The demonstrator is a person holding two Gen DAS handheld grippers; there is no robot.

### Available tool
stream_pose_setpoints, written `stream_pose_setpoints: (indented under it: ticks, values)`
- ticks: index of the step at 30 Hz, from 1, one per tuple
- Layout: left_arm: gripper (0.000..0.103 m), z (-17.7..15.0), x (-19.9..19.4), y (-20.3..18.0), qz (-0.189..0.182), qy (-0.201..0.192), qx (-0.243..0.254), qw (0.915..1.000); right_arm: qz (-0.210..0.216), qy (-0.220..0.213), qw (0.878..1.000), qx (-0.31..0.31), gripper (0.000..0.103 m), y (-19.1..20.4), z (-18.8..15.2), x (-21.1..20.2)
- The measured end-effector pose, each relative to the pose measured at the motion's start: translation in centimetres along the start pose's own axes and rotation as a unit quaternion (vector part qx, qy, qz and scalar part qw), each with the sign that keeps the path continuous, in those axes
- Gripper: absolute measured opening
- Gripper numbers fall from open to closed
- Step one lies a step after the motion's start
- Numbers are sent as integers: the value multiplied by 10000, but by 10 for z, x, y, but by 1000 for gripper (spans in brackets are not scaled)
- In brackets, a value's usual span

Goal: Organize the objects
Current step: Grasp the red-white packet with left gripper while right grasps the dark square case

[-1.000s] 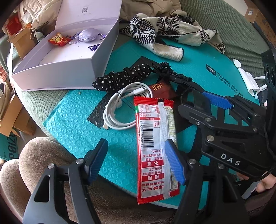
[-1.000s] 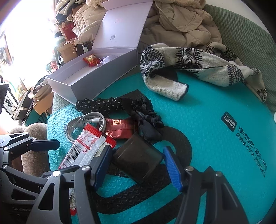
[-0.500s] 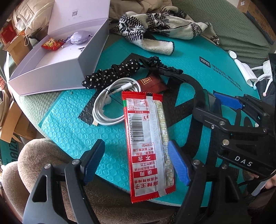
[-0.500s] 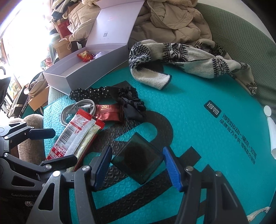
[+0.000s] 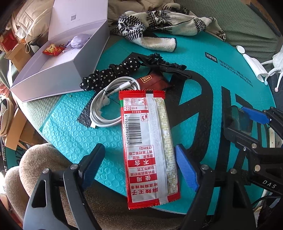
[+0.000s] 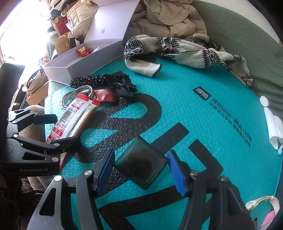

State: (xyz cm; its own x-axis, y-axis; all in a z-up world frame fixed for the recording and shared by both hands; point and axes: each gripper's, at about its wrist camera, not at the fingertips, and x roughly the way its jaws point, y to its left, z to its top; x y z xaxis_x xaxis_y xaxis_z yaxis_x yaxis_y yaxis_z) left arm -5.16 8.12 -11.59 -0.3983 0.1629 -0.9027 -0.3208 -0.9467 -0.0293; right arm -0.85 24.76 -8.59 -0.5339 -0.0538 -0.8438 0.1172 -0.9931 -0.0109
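Box holds red packet and lilac pouch, lid open.

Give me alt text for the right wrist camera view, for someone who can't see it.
The right gripper holds a dark translucent square box between its blue pads, over a teal bubble mailer. At left, the left gripper straddles a red snack packet; an open lavender box sits beyond.

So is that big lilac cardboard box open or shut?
Open: the lilac cardboard box has its lid standing up, with a red packet visible inside.
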Motion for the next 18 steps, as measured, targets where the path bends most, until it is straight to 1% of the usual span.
stream_pose_setpoints:
  ticks: [4, 7, 9, 12, 18]
  values:
    - [82, -1, -1, -1, 147, -44, -7, 9999, -21, -89, 9999, 47, 62, -1, -4, -3]
    - [87, -1, 0, -1, 262, -93, -19, 9996, 47, -48, 9999, 122, 62, -1, -7, 1]
    - [91, 0, 1, -1, 310, -130, -48, 9994, -30, 12, 9999, 136, 62, 0, -9, 6]
    - [92, 1, 3, 2, 270, -177, -99, 9994, 44, 18, 9996, 269, 62, -3, -12, 9]
    - [92, 2, 5, 1, 228, -251, -106, 9994, 137, -161, 9988, 438, 62, -7, -11, 6]
